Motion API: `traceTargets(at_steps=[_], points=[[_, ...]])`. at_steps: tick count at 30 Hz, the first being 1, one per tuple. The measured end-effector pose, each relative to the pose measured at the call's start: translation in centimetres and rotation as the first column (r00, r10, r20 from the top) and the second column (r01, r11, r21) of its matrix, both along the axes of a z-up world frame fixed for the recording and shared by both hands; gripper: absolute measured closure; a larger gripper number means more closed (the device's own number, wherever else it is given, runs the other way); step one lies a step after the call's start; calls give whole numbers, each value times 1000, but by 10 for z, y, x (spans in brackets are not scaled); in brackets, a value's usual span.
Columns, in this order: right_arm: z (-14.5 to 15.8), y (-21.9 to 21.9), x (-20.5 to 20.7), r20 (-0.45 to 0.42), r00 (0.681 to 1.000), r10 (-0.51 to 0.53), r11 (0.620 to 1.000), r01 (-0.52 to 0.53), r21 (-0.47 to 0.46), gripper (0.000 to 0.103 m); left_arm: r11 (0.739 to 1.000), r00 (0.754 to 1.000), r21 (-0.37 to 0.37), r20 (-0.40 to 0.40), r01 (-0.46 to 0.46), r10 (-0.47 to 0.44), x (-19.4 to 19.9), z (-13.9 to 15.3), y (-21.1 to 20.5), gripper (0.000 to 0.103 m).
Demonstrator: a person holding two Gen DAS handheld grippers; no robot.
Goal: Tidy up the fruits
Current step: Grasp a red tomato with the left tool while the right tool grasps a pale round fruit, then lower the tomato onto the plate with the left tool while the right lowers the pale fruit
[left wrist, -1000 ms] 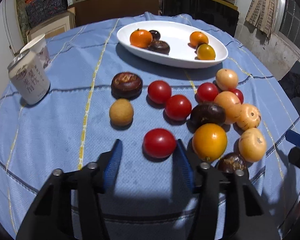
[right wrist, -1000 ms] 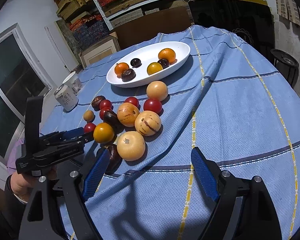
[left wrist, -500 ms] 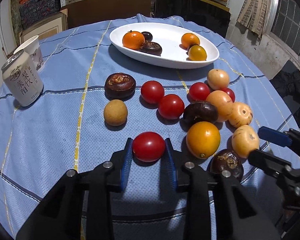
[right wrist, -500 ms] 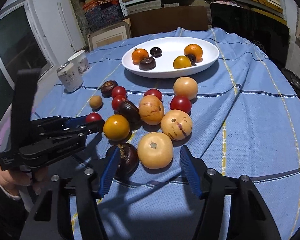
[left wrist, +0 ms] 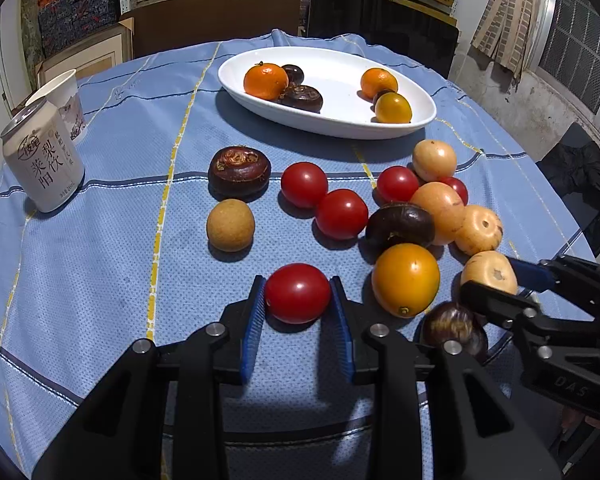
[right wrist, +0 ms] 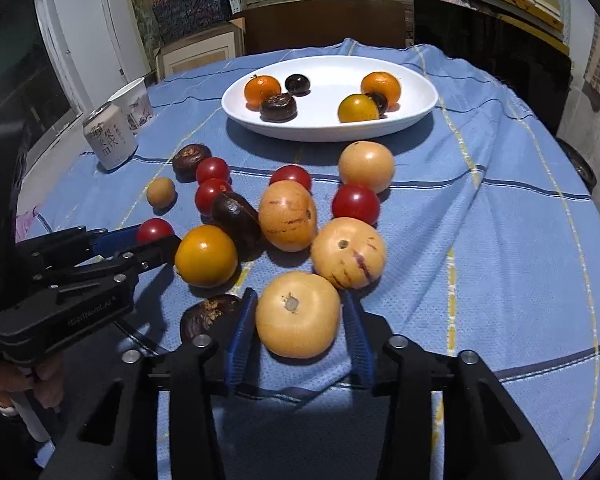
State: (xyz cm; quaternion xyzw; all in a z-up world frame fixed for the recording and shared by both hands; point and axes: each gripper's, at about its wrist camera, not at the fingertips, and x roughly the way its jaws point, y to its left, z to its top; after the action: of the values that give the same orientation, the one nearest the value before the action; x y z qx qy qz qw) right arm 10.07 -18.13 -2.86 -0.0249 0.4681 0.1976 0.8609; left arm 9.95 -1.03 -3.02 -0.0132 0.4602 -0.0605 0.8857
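My left gripper (left wrist: 298, 294) is shut on a red tomato (left wrist: 297, 293) that rests on the blue cloth; it also shows in the right wrist view (right wrist: 154, 231). My right gripper (right wrist: 298, 312) has its blue pads against both sides of a pale yellow melon-like fruit (right wrist: 298, 315), still on the cloth; that fruit also shows in the left wrist view (left wrist: 489, 272). A white oval plate (left wrist: 340, 124) at the back holds two oranges, a yellow fruit and dark fruits. Several tomatoes, pale fruits and dark fruits lie between plate and grippers.
A drink can (left wrist: 42, 160) and a paper cup (left wrist: 62, 98) stand at the left. A yellow-orange fruit (left wrist: 405, 279) and a dark fruit (left wrist: 454, 330) lie between the two grippers. Shelves, boxes and a dark chair stand behind the table.
My left gripper closed from wide open onto the red tomato. My right gripper moved forward and left, then closed around the pale yellow fruit.
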Motion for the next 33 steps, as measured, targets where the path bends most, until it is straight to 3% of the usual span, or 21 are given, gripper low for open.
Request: traceTargets(at_steps=[7,19,26,33], points=[[4,-10,-6,-15,1000,1,997,1,78,62,1000,1000,-14,-6,5,-5,-1,3,0,72],[38,-45,-23,57,998,-1,985,-9,173,62,1000,999,6,46,8,-8,-18,30,4,72],[64,-59,-18,126,992,-16,982,-8,187,62,999,995,-16,95,27,-26,-14,64,7,72],[95,-62,0,210,977,-22,982,-19,191,62,998,984,20,169,56,-59,14,100,-8,72]])
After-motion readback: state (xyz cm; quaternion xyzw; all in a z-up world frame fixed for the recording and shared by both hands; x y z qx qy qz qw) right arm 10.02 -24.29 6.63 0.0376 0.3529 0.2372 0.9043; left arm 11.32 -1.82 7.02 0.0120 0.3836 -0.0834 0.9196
